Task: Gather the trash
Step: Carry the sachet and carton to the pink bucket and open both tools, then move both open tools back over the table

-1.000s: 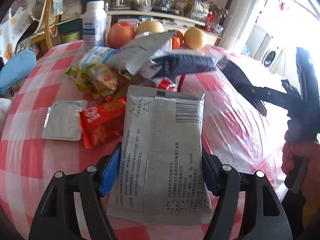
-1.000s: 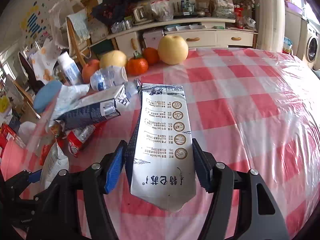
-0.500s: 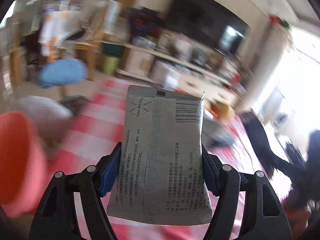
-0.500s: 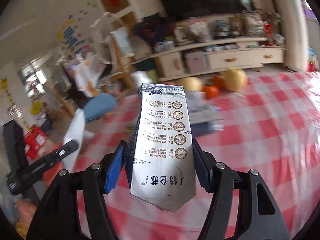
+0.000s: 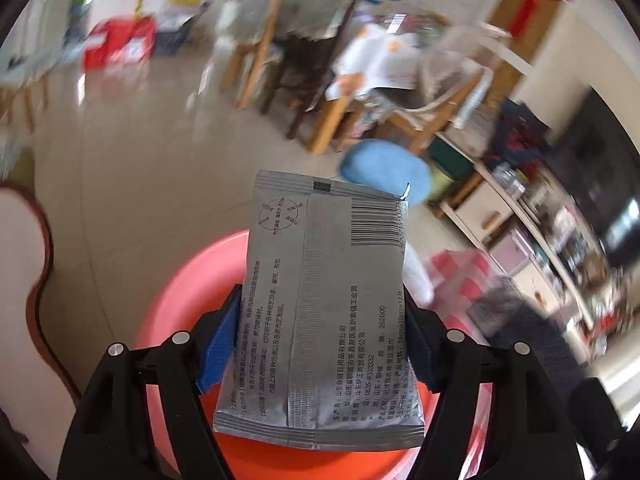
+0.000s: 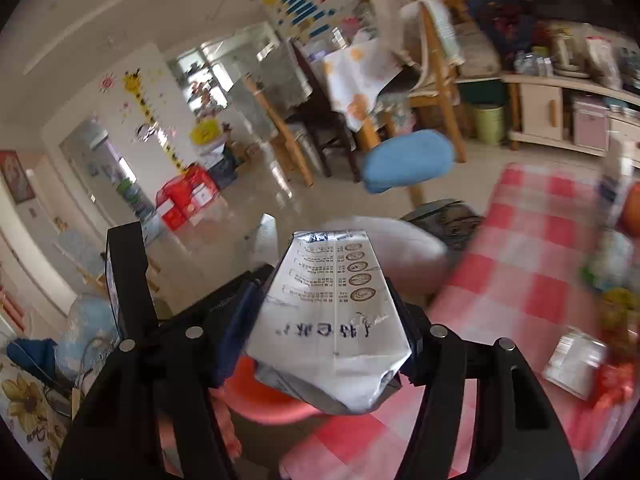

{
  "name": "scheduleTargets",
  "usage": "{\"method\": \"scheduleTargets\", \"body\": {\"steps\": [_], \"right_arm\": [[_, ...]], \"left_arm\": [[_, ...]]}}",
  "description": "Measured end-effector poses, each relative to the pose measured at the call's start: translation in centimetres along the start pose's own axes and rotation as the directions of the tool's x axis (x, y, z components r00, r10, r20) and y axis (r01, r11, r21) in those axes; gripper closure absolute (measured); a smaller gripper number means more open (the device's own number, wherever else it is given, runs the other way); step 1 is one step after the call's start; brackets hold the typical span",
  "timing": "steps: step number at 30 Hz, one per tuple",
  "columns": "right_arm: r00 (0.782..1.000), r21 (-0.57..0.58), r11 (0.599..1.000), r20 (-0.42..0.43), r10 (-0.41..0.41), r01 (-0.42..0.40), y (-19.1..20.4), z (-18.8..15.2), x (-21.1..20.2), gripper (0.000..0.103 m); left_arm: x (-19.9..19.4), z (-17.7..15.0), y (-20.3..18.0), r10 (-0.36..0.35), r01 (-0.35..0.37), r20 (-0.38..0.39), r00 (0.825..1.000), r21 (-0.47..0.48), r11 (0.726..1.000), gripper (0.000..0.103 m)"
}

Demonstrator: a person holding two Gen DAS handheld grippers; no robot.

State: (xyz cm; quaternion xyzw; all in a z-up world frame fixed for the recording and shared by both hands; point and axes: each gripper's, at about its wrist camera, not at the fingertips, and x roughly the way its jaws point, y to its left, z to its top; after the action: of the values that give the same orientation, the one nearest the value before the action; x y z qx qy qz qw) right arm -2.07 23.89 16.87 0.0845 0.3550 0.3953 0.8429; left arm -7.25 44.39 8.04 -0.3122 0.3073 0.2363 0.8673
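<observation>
Flat grey printed sachet [image 5: 326, 312]; crumpled, perhaps empty, white carton [image 6: 336, 320].

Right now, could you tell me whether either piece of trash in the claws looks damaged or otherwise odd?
Yes: the white carton in the right claw is crushed flat, and its lower end is crumpled. The grey sachet in the left claw has a torn upper right corner and hangs above the pink bin. Nothing has spilled.

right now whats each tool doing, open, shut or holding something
Left tool: shut on the grey packet, over the pink bin.
Right tool: shut on the white carton.
</observation>
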Motion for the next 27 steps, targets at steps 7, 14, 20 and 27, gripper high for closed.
{"method": "scheduleTargets", "body": {"steps": [7, 14, 20, 27], "right_arm": [[0.997, -0.033, 0.997, -0.046, -0.066, 0.065, 0.4, 0.1, 4.8, 0.028], [0.988, 0.018, 0.989, 0.025, -0.15, 0.15, -2.5, -1.8, 0.8, 0.01], [0.96, -0.044, 0.96, 0.059, -0.273, 0.276, -3.8, -3.9, -2.7, 0.009], [0.934, -0.103, 0.932, 0.127, -0.334, 0.347, -4.8, -7.1, -6.4, 0.008]], "left_arm": [[3.0, 0.1, 1.5, 0.041, -0.044, -0.051, 0.998, -0.069, 0.997, 0.018], [1.4, 0.0, 0.0, -0.017, 0.018, 0.069, 0.997, -0.006, 1.0, 0.013], [-1.5, -0.8, -3.6, -0.164, 0.142, 0.198, 0.966, 0.121, 0.982, 0.013], [-4.3, -2.9, -7.1, -0.273, 0.209, 0.255, 0.928, 0.251, 0.945, 0.011]]}}
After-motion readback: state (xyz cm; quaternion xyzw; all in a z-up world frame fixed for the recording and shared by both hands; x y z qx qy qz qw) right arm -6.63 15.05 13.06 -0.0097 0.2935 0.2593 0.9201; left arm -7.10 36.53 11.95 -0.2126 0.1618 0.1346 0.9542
